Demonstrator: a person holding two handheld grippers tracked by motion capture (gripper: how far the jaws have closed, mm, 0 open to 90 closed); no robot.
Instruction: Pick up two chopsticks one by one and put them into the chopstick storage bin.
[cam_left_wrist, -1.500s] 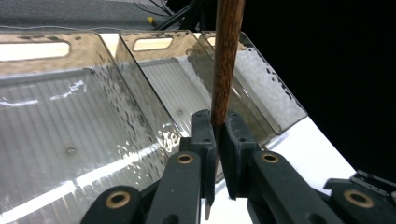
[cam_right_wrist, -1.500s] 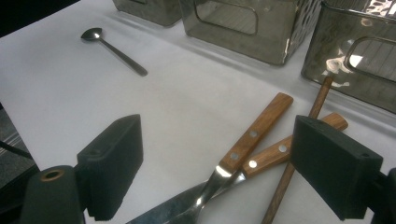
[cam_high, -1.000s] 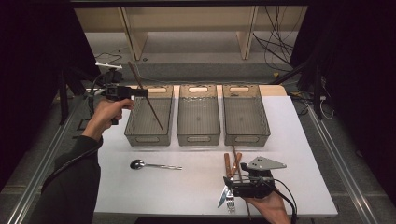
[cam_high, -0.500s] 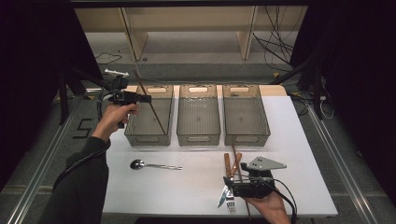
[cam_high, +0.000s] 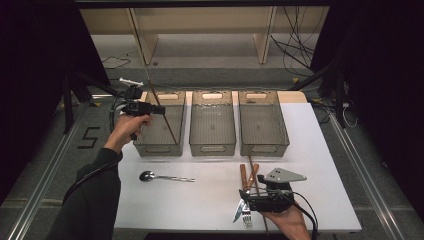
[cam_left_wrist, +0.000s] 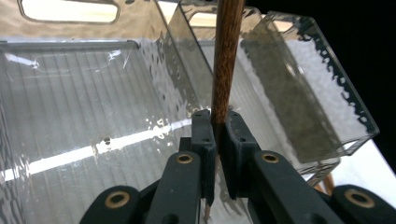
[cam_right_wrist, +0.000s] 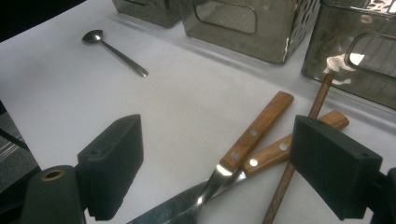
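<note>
Your left gripper was clamped on a brown chopstick, both pads pressed tight against the shaft as seen in the left gripper view. The stick ran on past the jaws and slanted down into the leftmost clear bin, over whose inner side the gripper hung; in the left gripper view that bin's ribbed floor lay to the left of the claw, and the middle bin's wall lay to its right.

Your right gripper stood wide open, pads well apart, nothing pinched. Between and just ahead of its jaws lay two wooden-handled utensils crossed on the white table, with a second chopstick beside them. A spoon lay farther off to the claw's left.
</note>
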